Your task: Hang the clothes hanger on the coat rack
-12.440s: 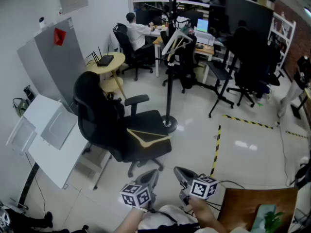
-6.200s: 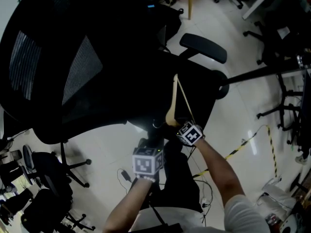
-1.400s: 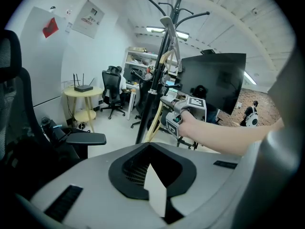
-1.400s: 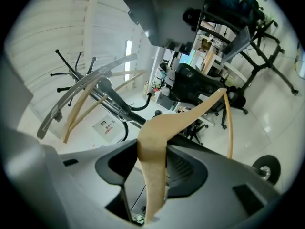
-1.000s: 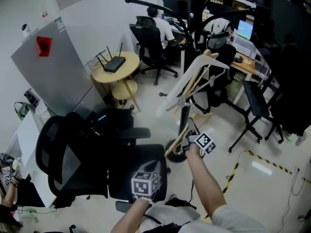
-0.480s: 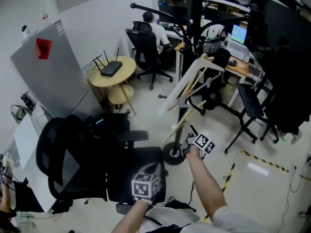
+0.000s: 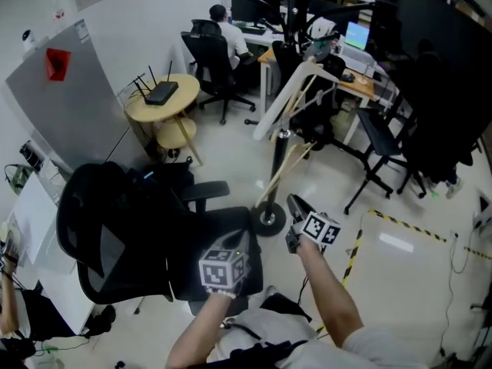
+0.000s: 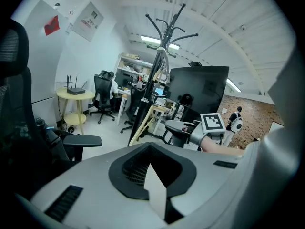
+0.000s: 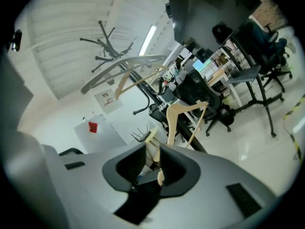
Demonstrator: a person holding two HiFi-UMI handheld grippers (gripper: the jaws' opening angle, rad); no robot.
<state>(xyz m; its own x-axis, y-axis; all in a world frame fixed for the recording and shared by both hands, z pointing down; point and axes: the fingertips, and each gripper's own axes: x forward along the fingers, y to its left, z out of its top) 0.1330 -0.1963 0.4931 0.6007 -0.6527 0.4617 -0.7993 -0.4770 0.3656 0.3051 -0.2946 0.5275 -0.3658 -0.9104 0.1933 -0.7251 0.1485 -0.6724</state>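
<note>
Just clear of the coat rack (image 7: 278, 146), the right gripper (image 7: 294, 204) hovers with its jaws closing on nothing. The gap between them is narrow, and the wooden clothes hanger (image 7: 288, 167) shows only beyond that gap in the right gripper view, untouched by either jaw. The hanger hangs on the black rack, slanting down alongside the pole beneath a pair of paler hangers (image 7: 298, 91). Its lower end sits near the round base (image 7: 268, 222) on the pale floor, and its hook cannot be made out. From the head view, the right gripper stands a little to the right of the hanger's lower end, apart from it.

Lower and to the left, the left gripper (image 7: 240, 241) points over the seat of a black office chair (image 7: 131, 229), its jaws together and empty.

Behind the chair, a round yellow side table (image 7: 157, 102) carries a black router (image 7: 162, 93) with raised antennas. A grey panel (image 7: 73, 98) bearing a red sign leans along the white wall. Farther back, a person in a white top (image 7: 227, 35) sits at a desk among more dark chairs and screens. Yellow-and-black tape (image 7: 355, 244) crosses the floor at right.
</note>
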